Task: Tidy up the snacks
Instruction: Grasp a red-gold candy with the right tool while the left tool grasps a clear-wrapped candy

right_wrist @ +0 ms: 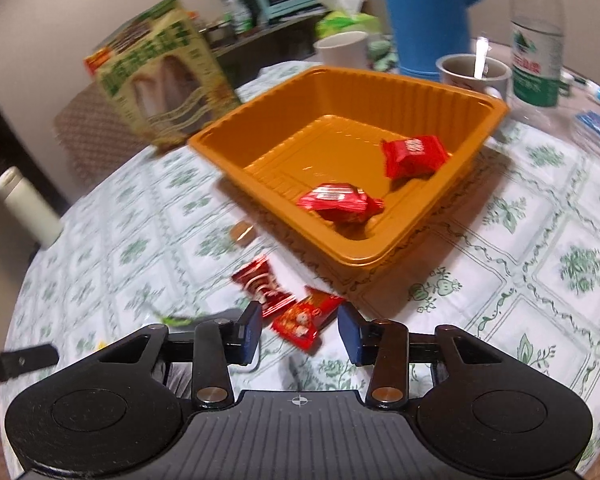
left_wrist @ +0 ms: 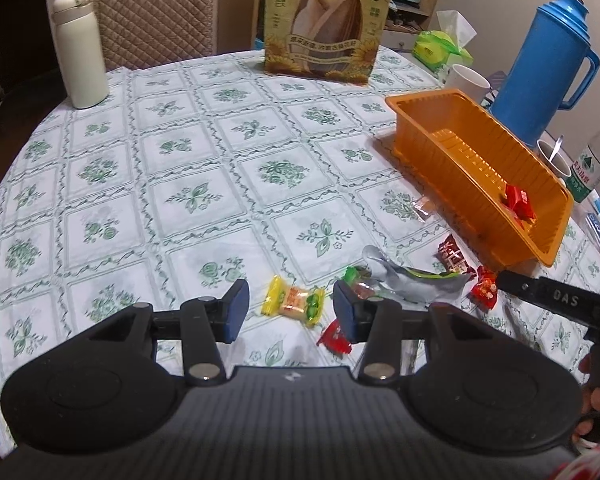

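- Left claw (left_wrist: 290, 310) is spread, holding nothing, with a yellow-and-green wrapped candy (left_wrist: 294, 301) lying between its fingers on the surface.
- Right claw (right_wrist: 299, 332) is also spread and holding nothing, framing a small red wrapped candy (right_wrist: 302, 320).
- Orange ribbed plastic tray (right_wrist: 380, 258) holds two red wrapped snacks (right_wrist: 342, 202).
- By my count about five pieces remain loose on the green-patterned cloth surface (left_wrist: 204, 152), so sorting looks early.

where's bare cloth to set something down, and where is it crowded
Free: the wide tablecloth between the white flask, the seed bag and the orange tray. Crowded: loose candies by the tray's near end, around the yellow candy, and the cups and bottles behind the tray.
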Demonstrator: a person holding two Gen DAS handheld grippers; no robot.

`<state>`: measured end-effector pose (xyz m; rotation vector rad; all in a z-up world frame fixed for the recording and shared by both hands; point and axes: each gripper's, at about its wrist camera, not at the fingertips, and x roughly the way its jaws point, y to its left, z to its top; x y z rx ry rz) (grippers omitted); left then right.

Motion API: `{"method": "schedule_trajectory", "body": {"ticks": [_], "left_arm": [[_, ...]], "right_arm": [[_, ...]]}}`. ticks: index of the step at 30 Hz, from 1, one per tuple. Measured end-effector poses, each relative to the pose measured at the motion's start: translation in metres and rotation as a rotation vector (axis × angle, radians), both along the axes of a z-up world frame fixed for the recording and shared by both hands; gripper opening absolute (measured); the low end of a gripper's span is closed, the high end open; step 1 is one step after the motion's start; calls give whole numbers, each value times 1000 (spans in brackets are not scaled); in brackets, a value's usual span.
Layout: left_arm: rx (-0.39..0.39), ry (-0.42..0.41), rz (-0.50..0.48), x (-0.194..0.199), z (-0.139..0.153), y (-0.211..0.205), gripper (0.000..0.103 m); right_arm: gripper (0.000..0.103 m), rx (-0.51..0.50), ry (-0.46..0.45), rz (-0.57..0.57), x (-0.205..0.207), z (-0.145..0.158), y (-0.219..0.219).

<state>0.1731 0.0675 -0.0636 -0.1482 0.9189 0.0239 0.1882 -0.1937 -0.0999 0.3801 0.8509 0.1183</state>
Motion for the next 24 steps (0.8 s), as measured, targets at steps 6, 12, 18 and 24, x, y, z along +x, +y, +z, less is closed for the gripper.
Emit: {"method": "schedule_trajectory", "body": {"ticks": [6,12,18,24], "left_arm": [[-1,11,-34,11,-7,-2,42],[-1,15,-68,20,-12,-2,42],[-8,7,-115,29,-14,-9,42],[-10,-5,-193,37,-15,-24,42]], "right_arm": [[39,-1,17,-90,10,-7,8],[34,-33,53,-121,17,-17,16],[27,-58,48,-86,15,-22,20],[23,-18,64,-25,10,-21,13]]}}
